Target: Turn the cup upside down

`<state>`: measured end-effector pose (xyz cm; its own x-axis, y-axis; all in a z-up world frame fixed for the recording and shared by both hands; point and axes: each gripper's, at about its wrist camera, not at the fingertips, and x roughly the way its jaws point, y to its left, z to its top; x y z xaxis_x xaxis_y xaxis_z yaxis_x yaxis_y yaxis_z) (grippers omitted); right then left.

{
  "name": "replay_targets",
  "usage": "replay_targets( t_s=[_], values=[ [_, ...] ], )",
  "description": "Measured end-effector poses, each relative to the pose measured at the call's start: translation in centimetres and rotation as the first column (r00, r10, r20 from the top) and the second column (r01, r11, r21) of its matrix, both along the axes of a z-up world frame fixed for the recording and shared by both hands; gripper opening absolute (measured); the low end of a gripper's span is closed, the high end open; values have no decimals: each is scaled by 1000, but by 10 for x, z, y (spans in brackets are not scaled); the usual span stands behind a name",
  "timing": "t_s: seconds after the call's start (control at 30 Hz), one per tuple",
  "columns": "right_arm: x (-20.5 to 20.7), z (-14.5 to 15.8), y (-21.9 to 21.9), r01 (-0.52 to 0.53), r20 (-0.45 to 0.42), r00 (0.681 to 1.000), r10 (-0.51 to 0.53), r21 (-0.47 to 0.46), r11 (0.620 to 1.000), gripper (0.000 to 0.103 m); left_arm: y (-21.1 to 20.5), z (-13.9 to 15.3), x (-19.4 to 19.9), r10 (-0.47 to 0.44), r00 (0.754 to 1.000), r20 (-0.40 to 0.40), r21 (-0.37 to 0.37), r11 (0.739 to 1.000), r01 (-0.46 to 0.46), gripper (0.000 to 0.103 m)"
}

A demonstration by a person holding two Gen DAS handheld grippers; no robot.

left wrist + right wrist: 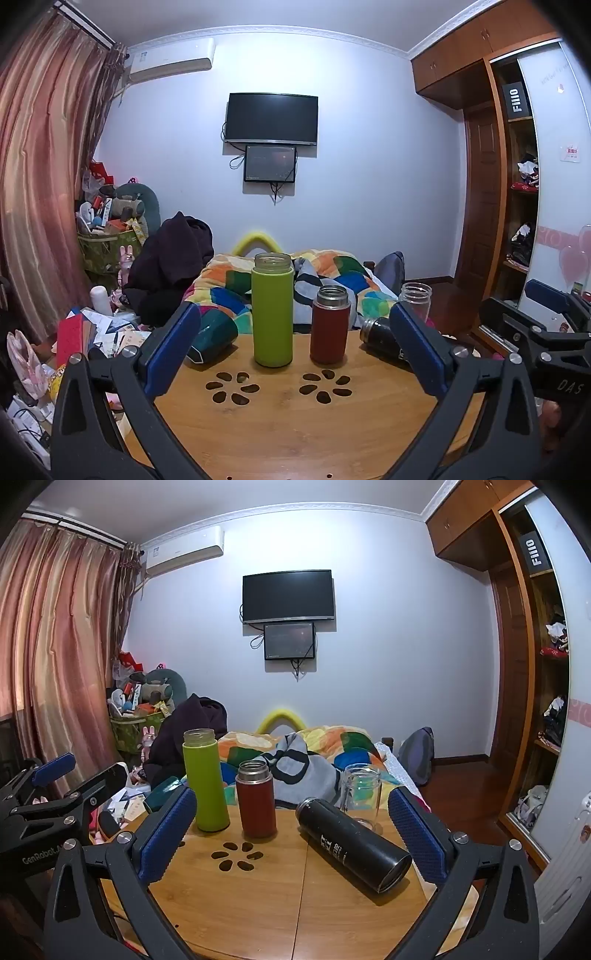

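On a round wooden table [288, 424] [280, 904] stand a tall green cup [272, 310] [205, 781] and a red cup [330, 325] [255, 799], both upright with open mouths. A clear glass cup [415, 299] [360, 794] stands upright at the far right. A black cup [351, 843] [380, 334] lies on its side. A dark teal cup [214, 334] [162, 792] lies tipped at the far left. My left gripper [293, 325] is open and empty, short of the cups. My right gripper [291, 812] is open and empty, with the black cup lying between its fingers' lines.
A bed with a colourful quilt [332, 273] lies behind the table. Clutter and papers [99, 328] crowd the floor at left, by a curtain [40, 166]. A wardrobe [535, 664] stands at right. The table has flower-shaped cut-outs [232, 386].
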<state>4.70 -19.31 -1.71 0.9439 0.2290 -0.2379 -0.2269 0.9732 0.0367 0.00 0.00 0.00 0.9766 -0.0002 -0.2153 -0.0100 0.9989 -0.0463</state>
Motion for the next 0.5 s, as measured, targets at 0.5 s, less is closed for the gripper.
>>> replay_targets(
  t_s=[0.5],
  values=[
    [1, -1, 0, -2, -2, 1000, 2, 7, 1000, 103, 0, 1, 2, 3, 1000, 12, -2, 1000, -3, 103]
  ],
)
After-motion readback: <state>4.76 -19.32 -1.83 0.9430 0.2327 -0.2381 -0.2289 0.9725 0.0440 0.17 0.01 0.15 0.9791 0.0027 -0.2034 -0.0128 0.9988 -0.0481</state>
